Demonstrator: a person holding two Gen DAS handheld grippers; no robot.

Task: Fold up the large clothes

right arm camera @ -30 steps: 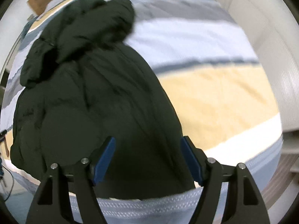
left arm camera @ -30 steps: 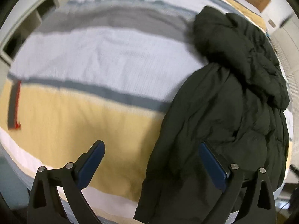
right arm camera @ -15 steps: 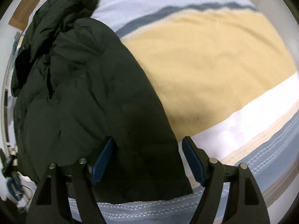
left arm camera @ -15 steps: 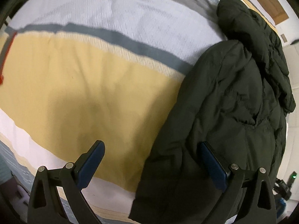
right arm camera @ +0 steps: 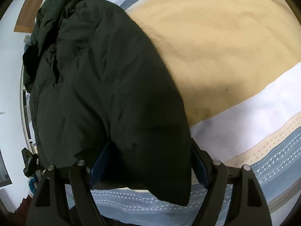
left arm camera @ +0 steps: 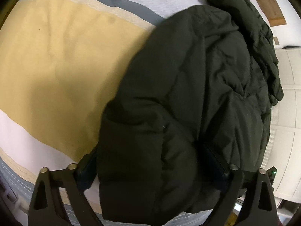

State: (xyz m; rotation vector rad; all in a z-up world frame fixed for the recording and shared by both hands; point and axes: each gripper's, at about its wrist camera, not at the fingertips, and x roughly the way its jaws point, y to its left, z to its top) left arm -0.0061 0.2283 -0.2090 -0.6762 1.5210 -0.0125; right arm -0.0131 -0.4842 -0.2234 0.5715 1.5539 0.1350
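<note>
A dark green puffer jacket lies spread on a bed with a striped duvet, hood end far from me. My left gripper points steeply down over the jacket's near hem. Its jaws are closing, and a thick bulge of the hem fills the gap and hides most of both blue pads. In the right wrist view the same jacket covers the left half. My right gripper straddles its near corner, with the blue pads beside the fabric and not visibly squeezing it.
The duvet has yellow, white and blue patterned bands, and its near edge runs just under both grippers. A wooden headboard stands at the far end. White panelled doors line one side. A small dark device sits beside the bed.
Both grippers have dropped and tilted down onto the jacket's near hem. The jacket now fills the gaps between the fingers, and the left jaws stand narrower.
</note>
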